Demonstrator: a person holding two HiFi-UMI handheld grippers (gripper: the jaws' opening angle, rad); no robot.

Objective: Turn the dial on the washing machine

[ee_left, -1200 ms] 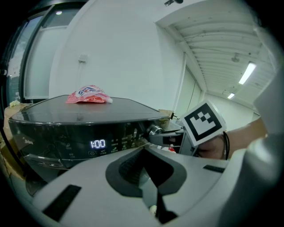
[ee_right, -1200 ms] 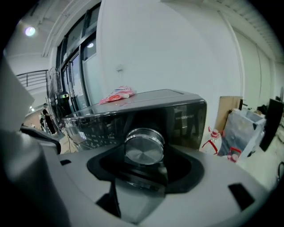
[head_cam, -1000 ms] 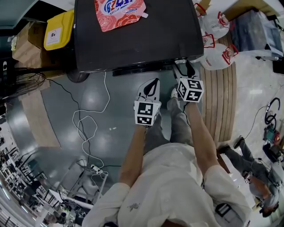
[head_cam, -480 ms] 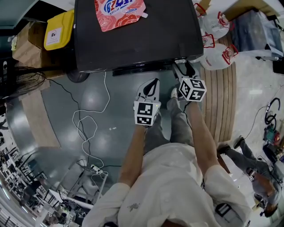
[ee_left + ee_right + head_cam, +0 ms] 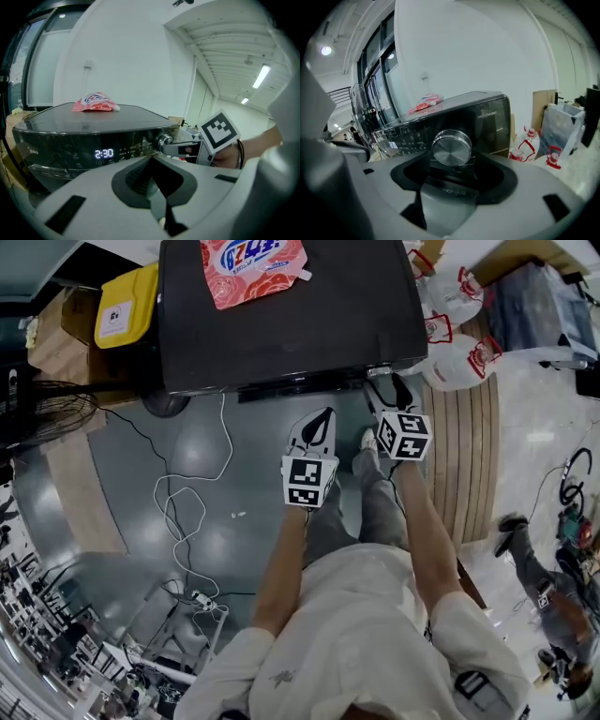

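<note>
The right gripper is at the front edge of the washing machine, and its jaws are opening. The silver dial sits straight ahead of them, in the gap between the two jaws. No pad can be seen pressing on the dial's rim. To the left of these jaws, the dark control panel runs along the machine's front.

The left gripper is held lower and back from the machine, its jaws together with nothing between them. Ahead of these jaws and slightly to the left, the lit display reads 2:30. Ahead and to the right, the dial shows at the corner of the panel with the right gripper's jaws reaching to it. Beyond the left jaws, a pink and red detergent pouch lies flat on the machine's top. Below them, a white cable loops over the grey floor.
</note>
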